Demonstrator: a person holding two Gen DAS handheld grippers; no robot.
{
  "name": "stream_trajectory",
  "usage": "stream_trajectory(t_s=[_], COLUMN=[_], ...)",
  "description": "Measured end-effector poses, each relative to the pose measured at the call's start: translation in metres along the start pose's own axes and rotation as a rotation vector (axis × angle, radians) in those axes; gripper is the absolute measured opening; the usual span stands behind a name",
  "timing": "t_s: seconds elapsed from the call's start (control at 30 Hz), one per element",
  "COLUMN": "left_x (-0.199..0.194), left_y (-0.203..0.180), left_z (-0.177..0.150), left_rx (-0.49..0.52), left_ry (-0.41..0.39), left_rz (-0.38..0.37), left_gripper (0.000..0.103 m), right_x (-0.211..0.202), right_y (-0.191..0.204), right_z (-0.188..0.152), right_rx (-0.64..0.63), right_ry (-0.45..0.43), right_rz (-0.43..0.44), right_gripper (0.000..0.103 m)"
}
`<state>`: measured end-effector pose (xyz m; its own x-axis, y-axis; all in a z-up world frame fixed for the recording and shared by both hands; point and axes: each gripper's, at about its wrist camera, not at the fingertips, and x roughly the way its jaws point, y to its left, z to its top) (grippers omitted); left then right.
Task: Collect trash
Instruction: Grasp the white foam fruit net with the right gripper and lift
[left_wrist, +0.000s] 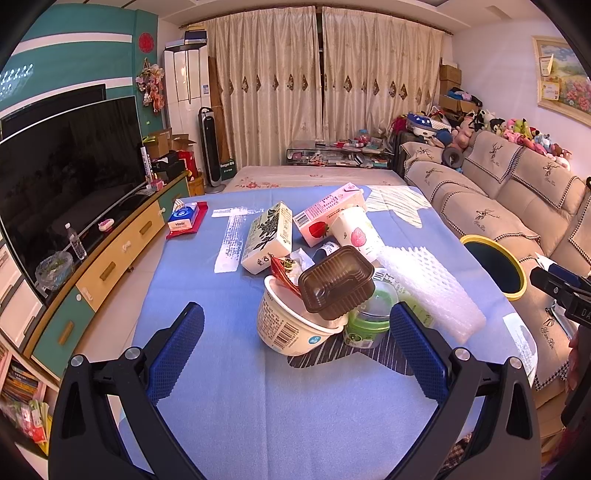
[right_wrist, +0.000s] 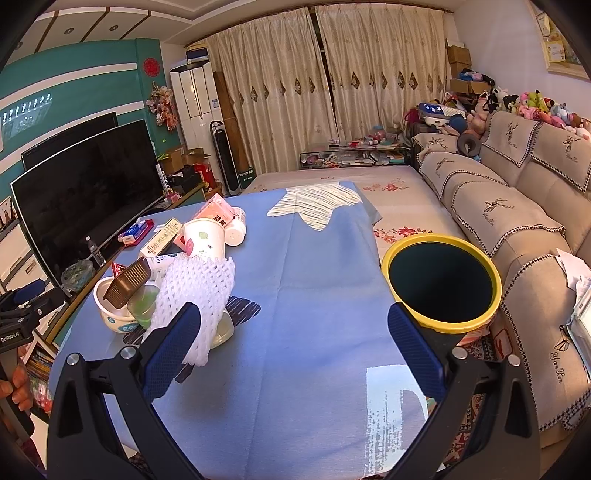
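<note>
A heap of trash lies on the blue cloth (left_wrist: 229, 406): a white tub (left_wrist: 284, 328) with a brown plastic tray (left_wrist: 336, 282) tipped in it, a green-lidded cup (left_wrist: 369, 319), white foam netting (left_wrist: 428, 284), two cartons (left_wrist: 267, 236) (left_wrist: 325, 214) and a paper cup (left_wrist: 356, 230). My left gripper (left_wrist: 295, 314) is open, its fingers either side of the tub, just short of it. My right gripper (right_wrist: 293, 314) is open over bare cloth, the foam netting (right_wrist: 195, 291) by its left finger. A yellow-rimmed bin (right_wrist: 441, 282) stands off the table's right edge.
A beige sofa (right_wrist: 517, 206) runs along the right, close to the bin. A TV (left_wrist: 66, 173) and a low cabinet (left_wrist: 114, 266) line the left wall. A tissue pack (left_wrist: 183, 218) lies at the cloth's far left. A hand (right_wrist: 16, 384) holds the left gripper.
</note>
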<state>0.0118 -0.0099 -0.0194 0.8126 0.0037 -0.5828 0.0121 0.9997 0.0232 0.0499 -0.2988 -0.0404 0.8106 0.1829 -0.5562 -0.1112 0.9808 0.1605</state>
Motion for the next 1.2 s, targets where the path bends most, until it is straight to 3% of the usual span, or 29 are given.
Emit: stream_trajectory(t_s=[0.4,0.7,0.97,1.1,1.17,1.2], left_x=[0.004,0.012,0.016,0.018,0.019,0.02], left_y=[0.006,0.013,0.02,0.019,0.018,0.017], left_z=[0.0,-0.001,-0.003,-0.003,-0.004,-0.004], left_rx=[-0.015,-0.027,-0.039,-0.038,-0.034,-0.031], left_ry=[0.005,0.025,0.035,0.038,0.04,0.041], left_rz=[0.005,0.002,0.001,-0.002,-0.004,-0.005], left_gripper=[0.099,0.099,0.099,0.099,0.099,0.099], right_x=[0.021,0.062,0.088,0.093,0.095,0.095], right_y=[0.027,0.062,0.069,0.07,0.071,0.069], right_z=[0.001,0.002,-0.004,-0.009,-0.009,-0.01], right_rx=[-0.063,-0.074,-0.066,-0.074,-0.075,-0.07], right_ry=[0.04,0.14,0.223,0.244,0.258,0.26], right_rz=[0.05,0.18,0.182,0.192,0.207,0.209], right_gripper=[0.097,0.094,0.092,0.071,0.057,0.042])
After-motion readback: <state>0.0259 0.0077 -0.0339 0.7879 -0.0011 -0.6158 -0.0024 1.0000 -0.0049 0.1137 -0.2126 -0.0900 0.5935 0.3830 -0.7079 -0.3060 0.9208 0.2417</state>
